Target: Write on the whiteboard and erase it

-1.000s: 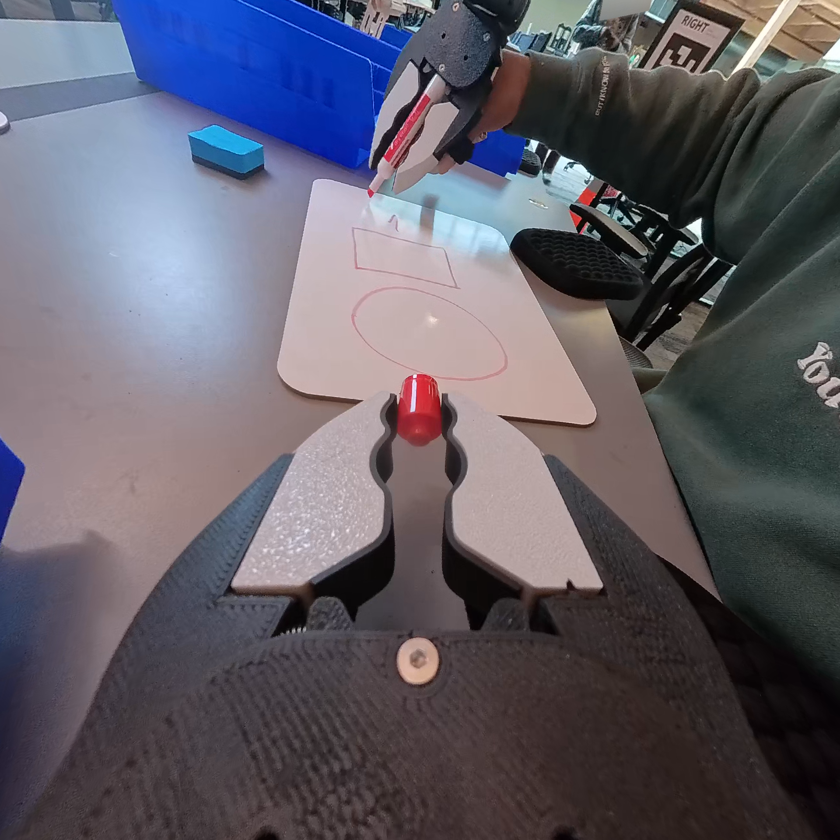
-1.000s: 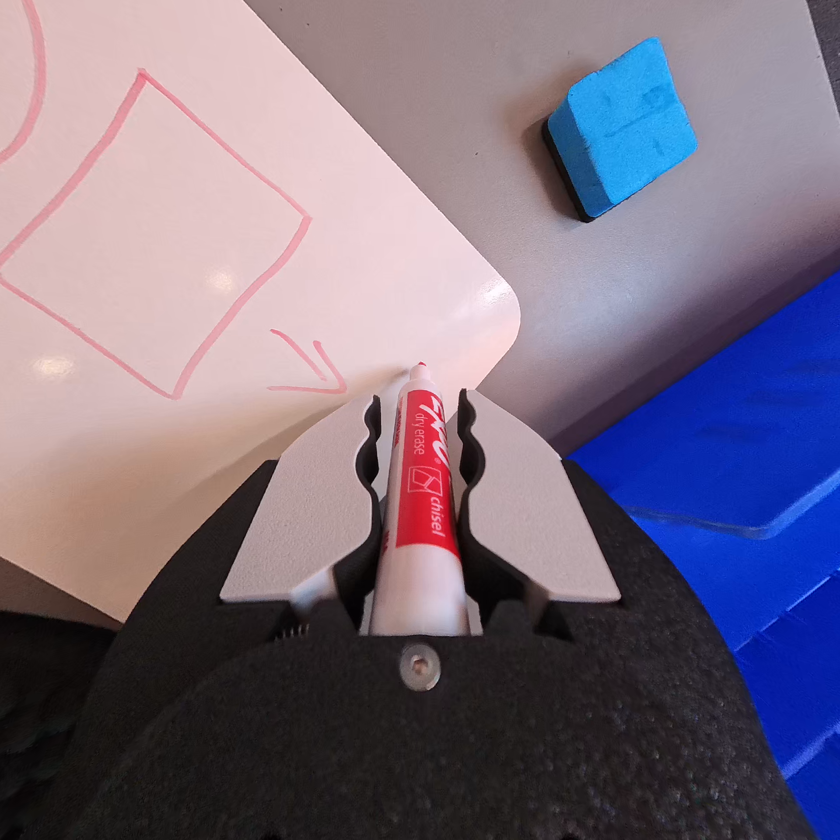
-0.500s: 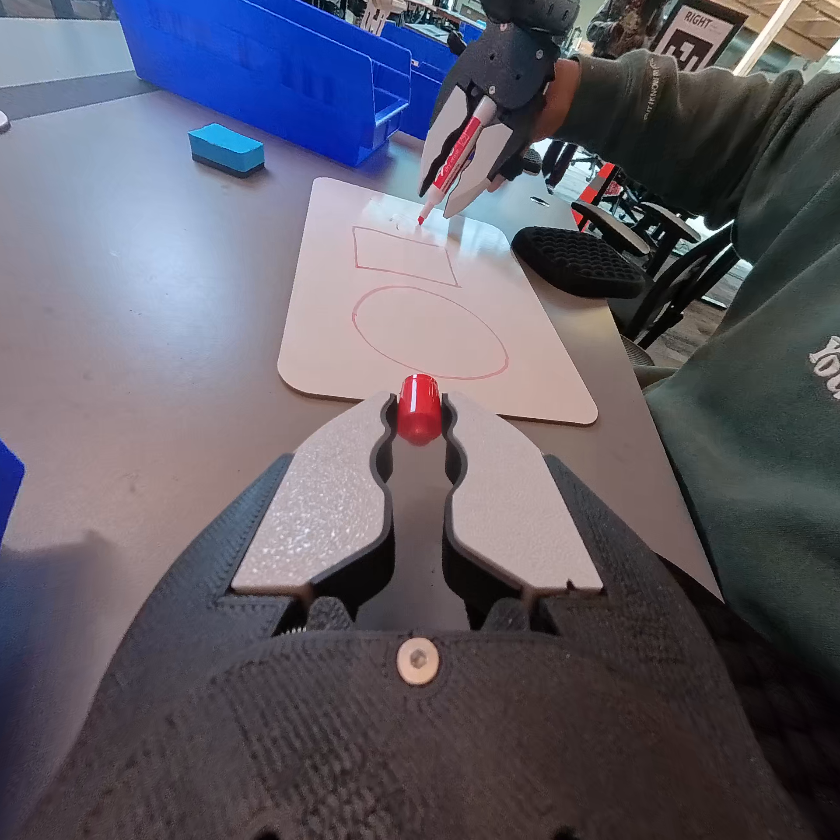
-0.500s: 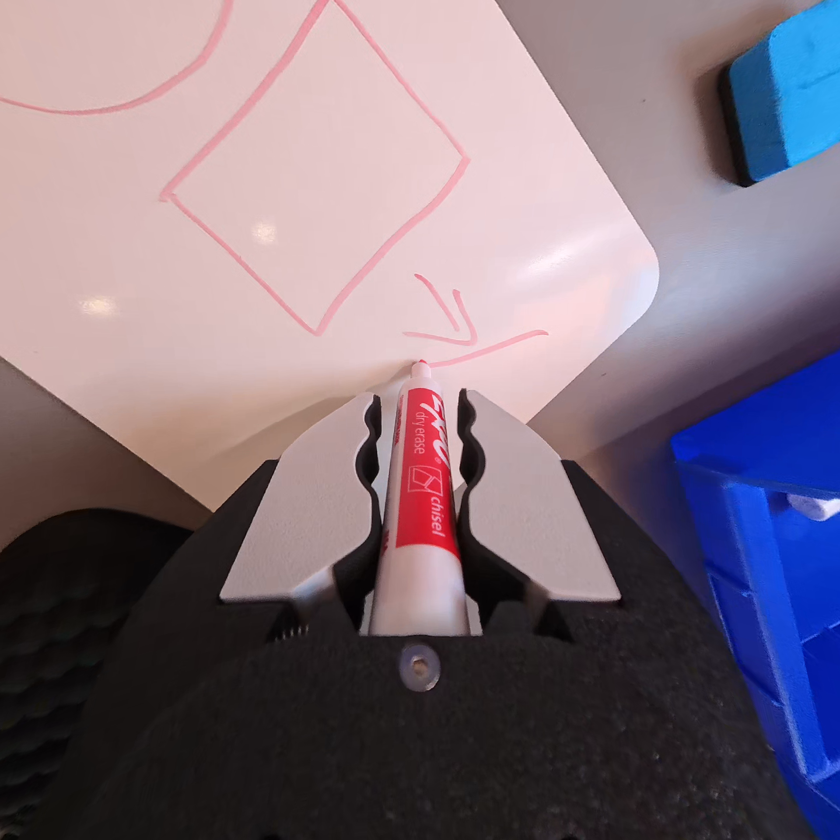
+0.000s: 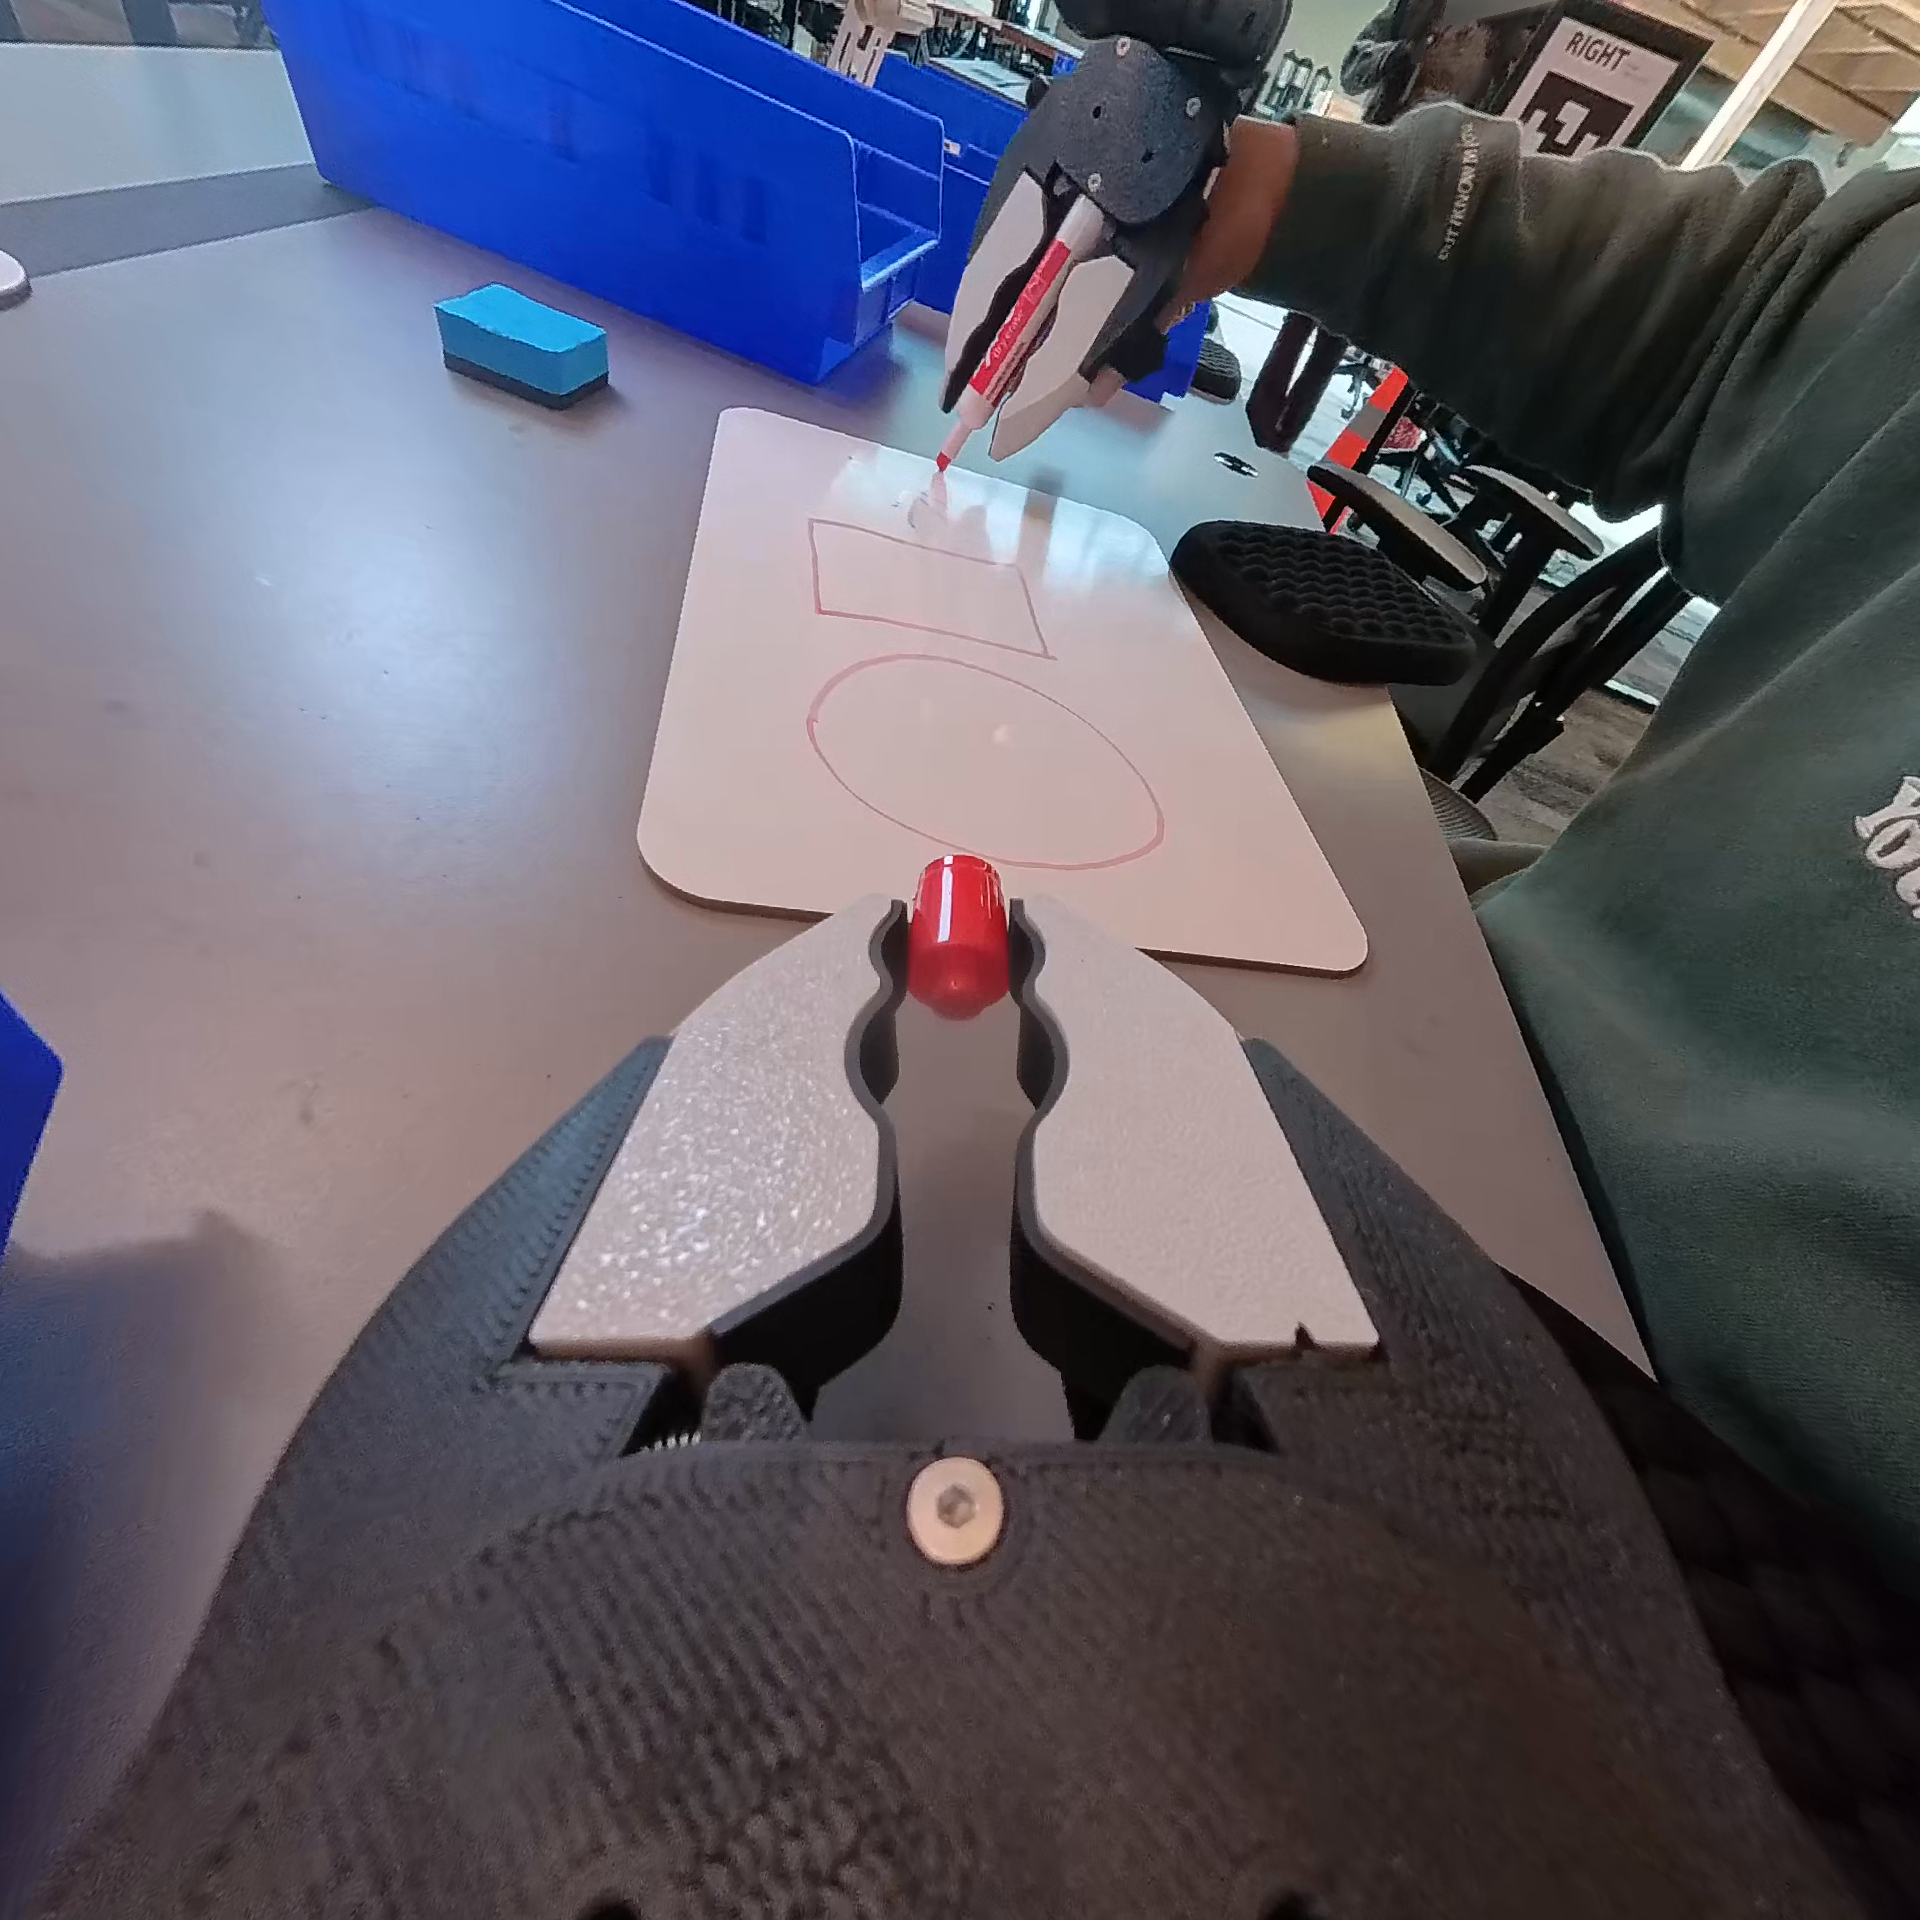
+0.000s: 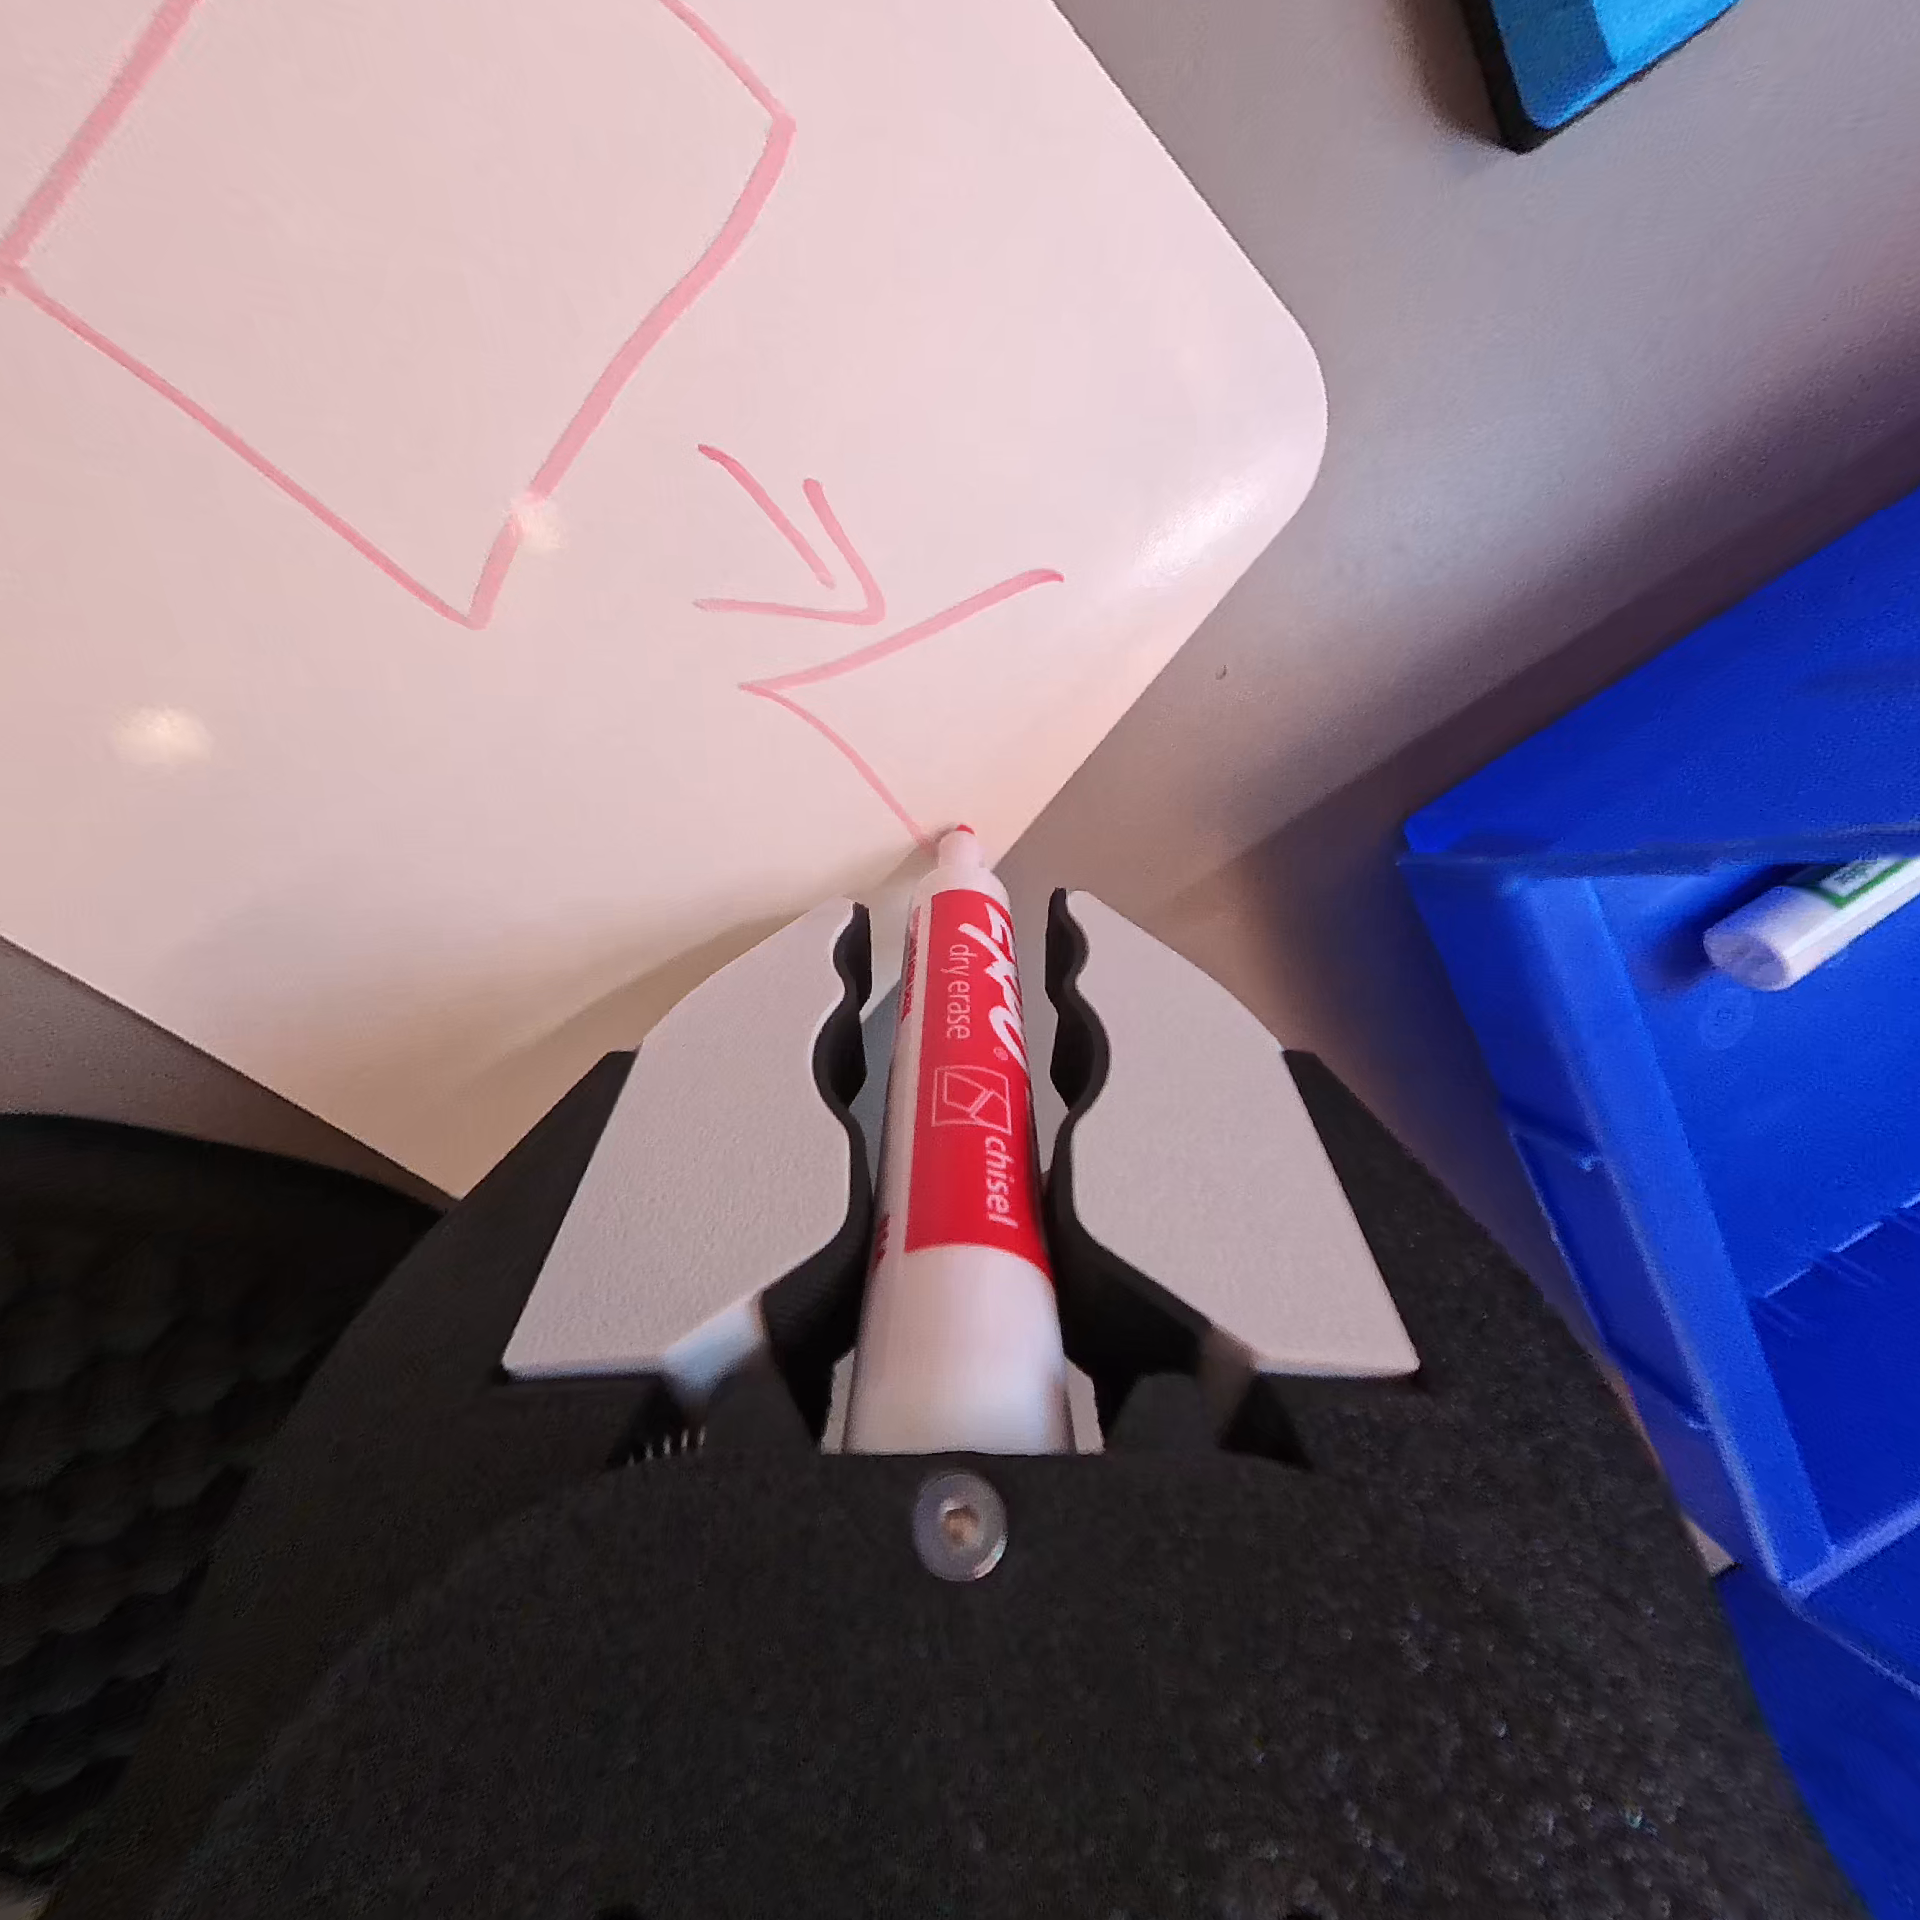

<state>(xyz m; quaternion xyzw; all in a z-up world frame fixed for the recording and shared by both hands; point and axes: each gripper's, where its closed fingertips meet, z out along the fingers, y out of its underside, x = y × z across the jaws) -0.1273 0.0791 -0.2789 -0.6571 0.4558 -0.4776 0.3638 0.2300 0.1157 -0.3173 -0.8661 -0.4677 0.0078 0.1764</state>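
The right gripper [image 6: 956, 914] clamps a red marker [image 6: 961, 1122], tip on the whiteboard [image 6: 416, 364]; the left gripper [image 5: 954, 925] pinches the red cap [image 5: 956, 935].

Printed writing is seen on the red-and-white marker [image 6: 966, 1122], on a black-and-white sign [image 5: 1600, 78], on the green sleeve [image 5: 1455, 197] and chest, and on a second marker [image 6: 1808, 925] in the blue bin [image 6: 1683, 1195].
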